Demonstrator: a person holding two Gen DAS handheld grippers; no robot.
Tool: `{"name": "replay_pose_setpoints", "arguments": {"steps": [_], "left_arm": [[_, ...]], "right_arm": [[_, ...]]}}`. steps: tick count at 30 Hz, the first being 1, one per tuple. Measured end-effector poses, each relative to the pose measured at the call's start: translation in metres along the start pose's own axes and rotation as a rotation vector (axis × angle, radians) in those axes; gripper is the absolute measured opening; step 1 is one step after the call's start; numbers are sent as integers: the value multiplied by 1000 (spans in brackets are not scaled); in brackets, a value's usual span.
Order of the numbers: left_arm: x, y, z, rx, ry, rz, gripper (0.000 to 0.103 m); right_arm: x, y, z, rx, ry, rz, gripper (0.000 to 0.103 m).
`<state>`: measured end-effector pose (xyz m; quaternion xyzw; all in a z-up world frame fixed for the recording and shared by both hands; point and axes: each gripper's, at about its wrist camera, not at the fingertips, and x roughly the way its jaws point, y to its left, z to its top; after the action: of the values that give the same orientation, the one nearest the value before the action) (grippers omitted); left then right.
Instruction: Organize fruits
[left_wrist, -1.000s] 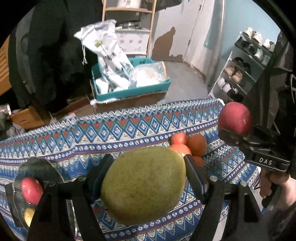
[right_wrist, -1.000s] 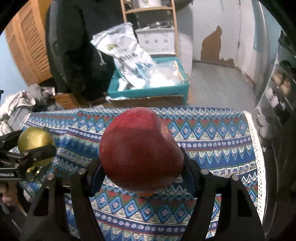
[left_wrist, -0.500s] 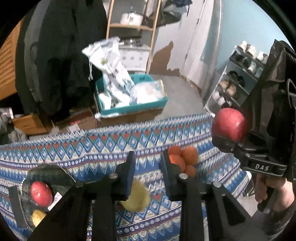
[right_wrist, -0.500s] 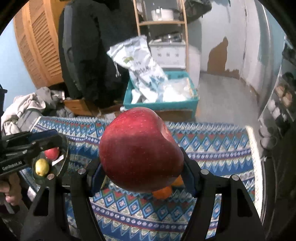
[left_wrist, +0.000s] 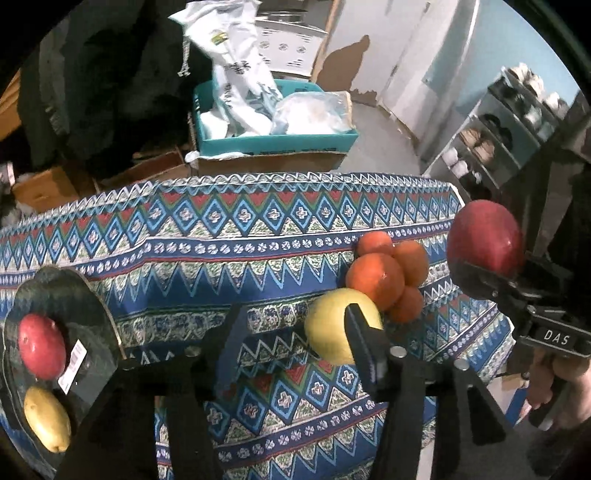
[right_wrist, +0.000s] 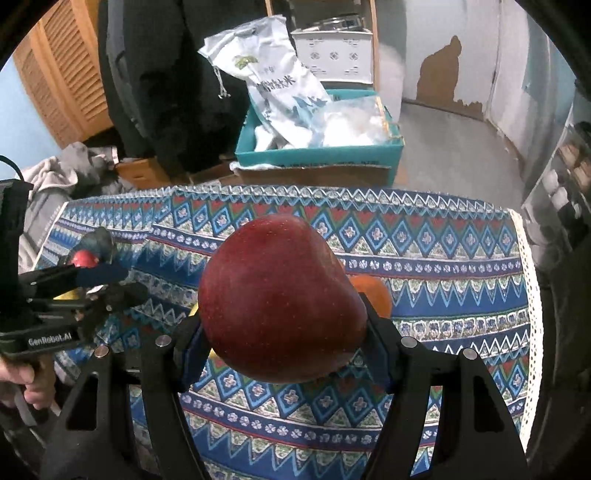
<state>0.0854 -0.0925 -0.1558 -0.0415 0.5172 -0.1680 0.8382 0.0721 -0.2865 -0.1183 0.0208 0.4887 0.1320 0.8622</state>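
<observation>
Fingers on my left gripper (left_wrist: 291, 332) stand apart with nothing between them; the yellow-green fruit (left_wrist: 341, 325) lies on the patterned cloth (left_wrist: 229, 236) just past the right finger, touching the oranges (left_wrist: 388, 273). My right gripper (right_wrist: 280, 343) is clamped on a red apple (right_wrist: 277, 306), held above the cloth and well clear of it.

Judgement on the step in hand: the apple belongs with its kind, so I should carry it level, lower it until it rests, and only then part the fingers, since round fruit may roll on this cloth.

Count: four oranges in one cluster; one yellow-green fruit beside them; one apple in my grip; on the dark plate (left_wrist: 85, 295) at left, one red fruit (left_wrist: 41, 347) and one yellow fruit (left_wrist: 47, 419).
</observation>
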Motion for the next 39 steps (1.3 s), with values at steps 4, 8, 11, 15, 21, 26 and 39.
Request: {"name": "replay_pose_setpoints", "arguments": {"steps": [4, 8, 11, 15, 21, 26, 39], "left_arm": [[11, -11, -1, 17, 20, -11, 66], [20, -19, -3, 23, 42, -22, 67], [28, -25, -3, 7, 61, -42, 72], [38, -37, -4, 13, 75, -50, 74], [48, -54, -10, 33, 93, -49, 80], [62, -66, -18, 32, 128, -64, 81], [103, -78, -32, 29, 215, -78, 88]], "right_arm": [[5, -7, -3, 17, 15, -5, 71], [6, -13, -6, 28, 23, -10, 71], [5, -20, -9, 40, 26, -17, 71], [4, -30, -14, 62, 32, -28, 71], [2, -46, -21, 93, 37, -36, 71], [-3, -56, -24, 115, 25, -41, 71], [-1, -62, -24, 125, 26, -33, 71]]}}
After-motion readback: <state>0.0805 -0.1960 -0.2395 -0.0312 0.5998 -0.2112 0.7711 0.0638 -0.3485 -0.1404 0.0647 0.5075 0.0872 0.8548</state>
